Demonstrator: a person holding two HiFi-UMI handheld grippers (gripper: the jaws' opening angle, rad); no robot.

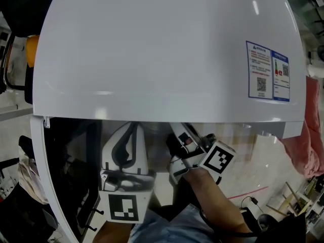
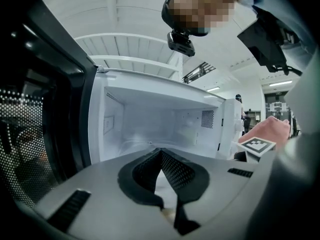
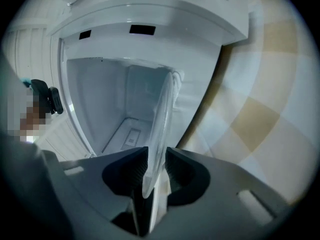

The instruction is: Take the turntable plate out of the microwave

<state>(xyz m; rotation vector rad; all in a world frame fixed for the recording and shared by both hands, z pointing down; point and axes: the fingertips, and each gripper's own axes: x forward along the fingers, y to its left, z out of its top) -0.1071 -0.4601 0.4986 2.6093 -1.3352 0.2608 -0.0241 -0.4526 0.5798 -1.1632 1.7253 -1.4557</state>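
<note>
The clear glass turntable plate (image 3: 162, 119) shows edge-on in the right gripper view, running from the white microwave cavity (image 3: 100, 99) to my right gripper (image 3: 156, 159). That gripper is shut on the plate's near rim, one pad on each face. From the head view, the right gripper (image 1: 178, 131) reaches in under the microwave's white top (image 1: 162, 49), and the plate is hidden. My left gripper (image 2: 161, 153) hangs in front of the open cavity (image 2: 160, 119), its tips together with nothing between them. It sits left of the right gripper (image 1: 130, 135).
The microwave door (image 1: 50, 186) stands open at the left, and its dark mesh window (image 2: 35, 139) is close beside the left gripper. A tiled beige and white floor (image 3: 260, 109) lies below. A pink cloth (image 1: 304, 135) hangs at the right.
</note>
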